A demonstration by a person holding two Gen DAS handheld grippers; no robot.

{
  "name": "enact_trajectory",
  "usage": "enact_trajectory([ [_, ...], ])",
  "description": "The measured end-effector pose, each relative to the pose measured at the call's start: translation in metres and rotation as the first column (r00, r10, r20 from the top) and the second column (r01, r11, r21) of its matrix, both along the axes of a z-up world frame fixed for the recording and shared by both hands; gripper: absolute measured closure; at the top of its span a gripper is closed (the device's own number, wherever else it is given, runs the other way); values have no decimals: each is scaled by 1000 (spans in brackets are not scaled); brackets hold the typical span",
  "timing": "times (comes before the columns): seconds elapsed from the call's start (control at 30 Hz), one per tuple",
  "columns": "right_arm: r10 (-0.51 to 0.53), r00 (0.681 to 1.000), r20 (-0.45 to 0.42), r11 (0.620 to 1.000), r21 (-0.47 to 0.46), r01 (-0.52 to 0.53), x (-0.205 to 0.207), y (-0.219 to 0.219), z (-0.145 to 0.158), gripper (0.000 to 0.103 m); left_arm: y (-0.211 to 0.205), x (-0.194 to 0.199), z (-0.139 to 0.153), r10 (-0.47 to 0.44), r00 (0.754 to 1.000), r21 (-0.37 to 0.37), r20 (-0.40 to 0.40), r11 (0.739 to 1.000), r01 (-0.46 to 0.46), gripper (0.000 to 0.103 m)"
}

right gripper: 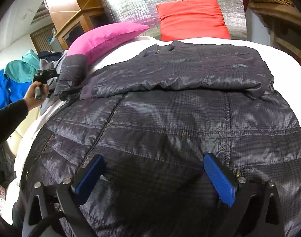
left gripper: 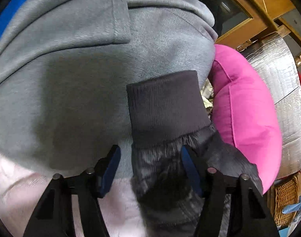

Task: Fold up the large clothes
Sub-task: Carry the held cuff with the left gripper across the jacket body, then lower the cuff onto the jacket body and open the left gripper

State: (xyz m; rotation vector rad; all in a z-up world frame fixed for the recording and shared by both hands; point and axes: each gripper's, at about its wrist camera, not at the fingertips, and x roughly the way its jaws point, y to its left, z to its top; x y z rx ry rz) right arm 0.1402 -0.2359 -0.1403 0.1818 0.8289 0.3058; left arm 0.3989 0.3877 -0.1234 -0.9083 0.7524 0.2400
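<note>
A dark grey quilted jacket (right gripper: 170, 122) lies spread on the white bed (right gripper: 249, 45), one sleeve folded across its chest. My right gripper (right gripper: 152, 175) is open just above the jacket's lower part. My left gripper (left gripper: 150, 167) has its jaws on either side of the jacket's other sleeve (left gripper: 166, 169), just behind its dark ribbed cuff (left gripper: 164, 106); the cuff hangs over a grey sweatshirt (left gripper: 81, 69). In the right wrist view the left gripper (right gripper: 45, 75) is at the sleeve end (right gripper: 71, 75) at the bed's left edge.
A pink pillow (right gripper: 107, 37) and a red pillow (right gripper: 192, 19) lie at the head of the bed against a silver foil panel (right gripper: 130, 2). A blue and teal garment (right gripper: 10, 79) lies at left. Wooden cabinets (left gripper: 255, 6) and a wicker basket (left gripper: 284, 197) stand nearby.
</note>
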Motion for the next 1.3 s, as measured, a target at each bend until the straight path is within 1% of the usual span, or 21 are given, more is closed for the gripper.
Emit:
enact_trajectory([
  [0.03, 1, 1000, 1, 1000, 1, -1, 0, 0, 0, 0, 0, 3, -1, -4, 1000, 6, -4, 1000, 4, 48],
  [0.07, 1, 1000, 1, 1000, 2, -1, 0, 0, 0, 0, 1, 5, -2, -2, 1000, 11, -9, 1000, 2, 56],
  [0.13, 2, 1000, 2, 1000, 1, -2, 0, 0, 0, 0, 3, 11, -6, -4, 1000, 8, -25, 1000, 4, 66],
  [0.23, 1, 1000, 1, 1000, -1, -1, 0, 1, -1, 0, 2, 19, -9, -13, 999, 32, -42, 999, 15, 70],
  [0.27, 1, 1000, 1, 1000, -3, -1, 0, 1, -1, 0, 3, 21, -10, -11, 999, 38, -50, 999, 13, 75],
  [0.33, 1, 1000, 1, 1000, -5, -1, 0, 1, -1, 0, 3, 21, -9, -14, 999, 56, -50, 998, 17, 81],
  [0.37, 1, 1000, 1, 1000, -4, -1, 0, 1, -1, 0, 3, 20, -7, -20, 999, 75, -51, 997, 24, 87],
  [0.4, 1, 1000, 2, 1000, -3, -1, 0, 1, -1, 0, 2, 19, -2, -28, 998, 98, -49, 995, 33, 90],
  [0.5, 1, 1000, 1, 1000, -2, -1, 0, 0, -1, 0, -4, 5, 22, -44, 999, 171, -28, 984, 48, 94],
  [0.57, 2, 1000, 2, 1000, -1, -2, 0, 0, 0, 0, -11, -8, 45, -62, 998, 234, -5, 970, 61, 94],
  [0.67, 3, 1000, 2, 1000, 6, -3, 0, 1, 0, 0, -27, -35, 90, -92, 995, 349, 32, 934, 76, 95],
  [0.7, 3, 1000, 3, 1000, 9, -3, 0, 1, 0, 0, -30, -41, 101, -102, 994, 372, 42, 925, 79, 95],
  [0.77, 3, 1000, 3, 1000, 15, -3, 1, 0, 0, 0, -46, -63, 137, -139, 987, 447, 77, 890, 91, 95],
  [0.8, 3, 1000, 3, 1000, 18, -3, 0, 0, 1, 0, -50, -73, 150, -156, 983, 471, 92, 877, 95, 95],
  [0.87, 3, 1000, 4, 1000, 22, -3, 0, -1, 1, 0, -72, -93, 184, -197, 972, 523, 130, 846, 101, 95],
  [0.9, 3, 1000, 4, 1000, 25, -4, 0, -1, 1, 0, -79, -99, 195, -211, 967, 535, 142, 838, 104, 95],
  [1.0, 4, 1000, 5, 999, 37, -5, 0, -3, 1, 0, -132, -116, 230, -294, 940, 585, 174, 799, 142, 95],
  [1.03, 5, 1000, 5, 999, 41, -5, 0, -4, 1, 0, -148, -112, 237, -315, 932, 596, 178, 788, 153, 95],
  [1.1, 5, 1000, 6, 999, 51, -5, -1, -5, 1, 0, -185, -119, 245, -361, 914, 612, 188, 771, 178, 95],
  [1.17, 5, 1000, 6, 998, 63, -5, -1, -7, 1, 0, -221, -124, 252, -411, 891, 610, 194, 762, 218, 95],
  [1.3, 6, 1000, 7, 997, 75, -6, -1, -8, 1, 0, -311, -122, 244, -531, 831, 621, 165, 711, 331, 95],
])
